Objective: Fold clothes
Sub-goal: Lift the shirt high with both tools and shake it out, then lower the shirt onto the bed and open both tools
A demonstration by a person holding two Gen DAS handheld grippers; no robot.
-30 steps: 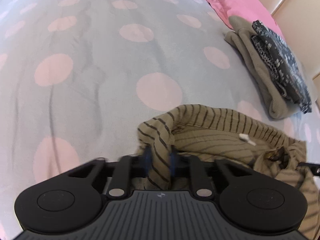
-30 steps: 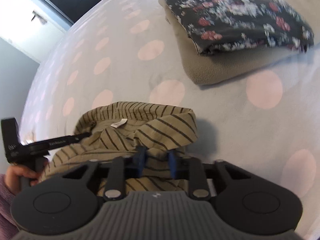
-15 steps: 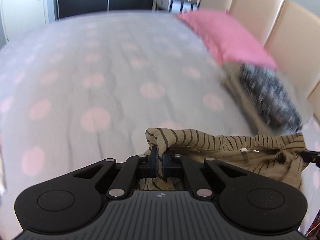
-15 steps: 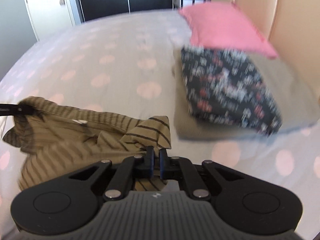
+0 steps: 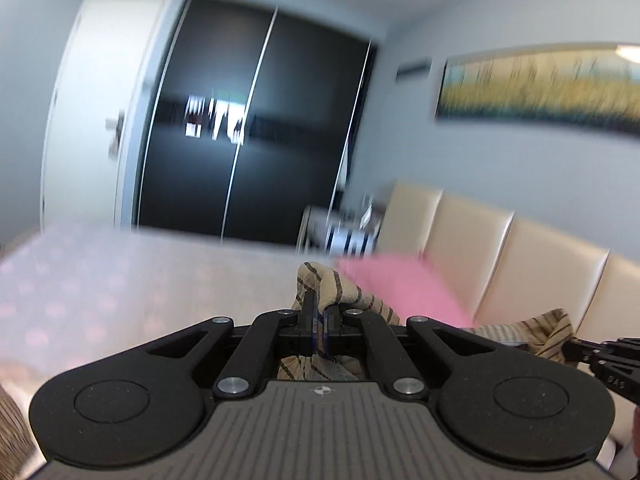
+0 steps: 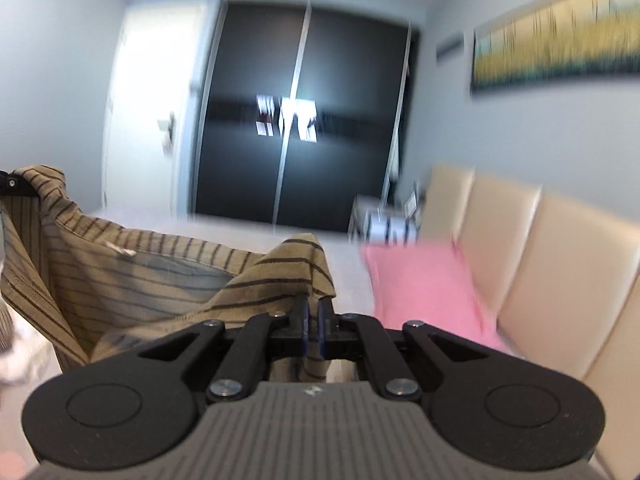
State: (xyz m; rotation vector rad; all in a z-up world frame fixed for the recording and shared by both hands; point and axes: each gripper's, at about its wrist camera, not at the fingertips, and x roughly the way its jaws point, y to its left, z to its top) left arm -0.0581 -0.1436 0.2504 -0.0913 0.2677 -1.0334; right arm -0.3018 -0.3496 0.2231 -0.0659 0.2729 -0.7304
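Left wrist view showed the left gripper (image 5: 319, 326) clenched on the striped shirt (image 5: 320, 286); the right gripper (image 6: 314, 330) likewise pinched its cloth, held aloft above the bed (image 5: 140, 280); soft, light, floppy fabric, probably best gripped along seams.

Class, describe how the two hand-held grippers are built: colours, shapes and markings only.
Left gripper and right gripper match: black scissor linkages with silver pivot pins, blue-edged fingers, two round black discs, and a ribbed grey body bearing a small white emblem.
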